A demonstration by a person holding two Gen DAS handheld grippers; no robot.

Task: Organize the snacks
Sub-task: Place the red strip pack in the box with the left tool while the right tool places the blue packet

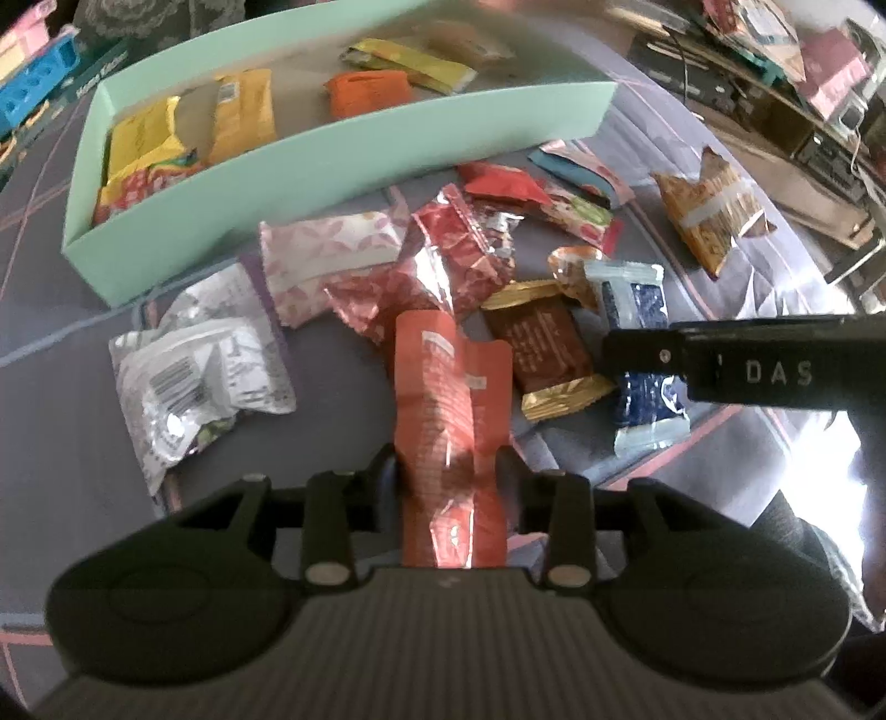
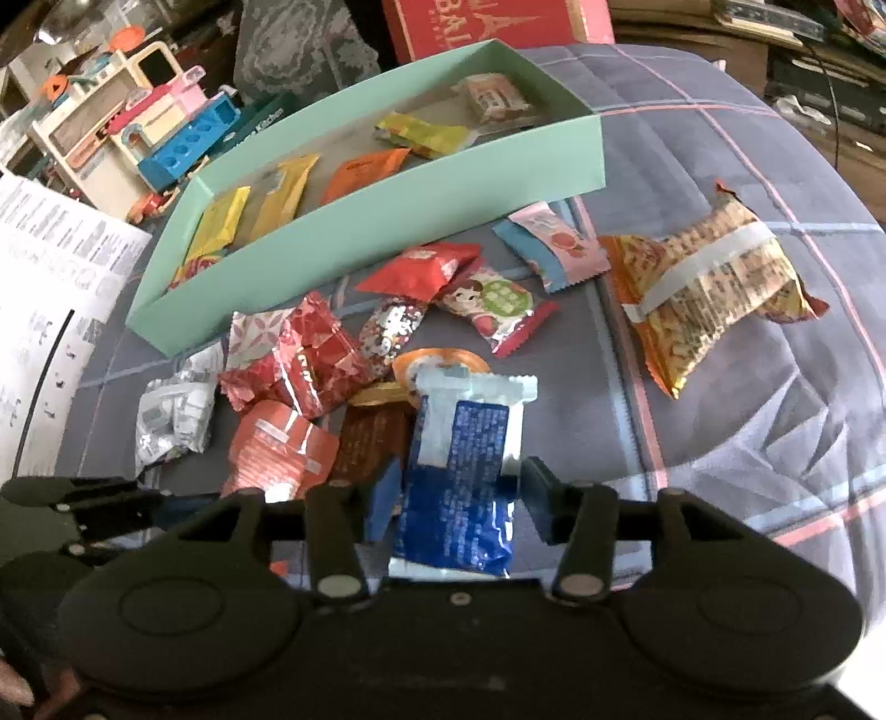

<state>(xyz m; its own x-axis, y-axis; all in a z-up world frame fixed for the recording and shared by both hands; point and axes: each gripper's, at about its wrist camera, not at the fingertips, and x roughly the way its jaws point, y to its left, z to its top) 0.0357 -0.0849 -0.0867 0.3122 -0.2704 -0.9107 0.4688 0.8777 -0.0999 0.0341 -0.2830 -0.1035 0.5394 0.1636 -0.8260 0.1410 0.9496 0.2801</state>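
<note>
A mint-green box (image 1: 354,149) (image 2: 387,205) lies at the back with several snack packets in it. A pile of loose packets lies in front of it on the grey checked cloth. My left gripper (image 1: 446,465) is shut on an orange packet (image 1: 448,399), also seen in the right wrist view (image 2: 277,448). My right gripper (image 2: 457,493) has its fingers on both sides of a blue-and-white packet (image 2: 459,459) (image 1: 642,399), with a small gap at the right finger. The right gripper also shows in the left wrist view (image 1: 736,365).
A brown-gold packet (image 1: 542,354), red foil packets (image 1: 448,266), a silver packet (image 1: 194,382) and a large orange noodle pack (image 2: 709,293) lie on the cloth. Toys (image 2: 166,133) and a red box (image 2: 487,22) stand behind the mint box. A printed paper (image 2: 50,310) is at left.
</note>
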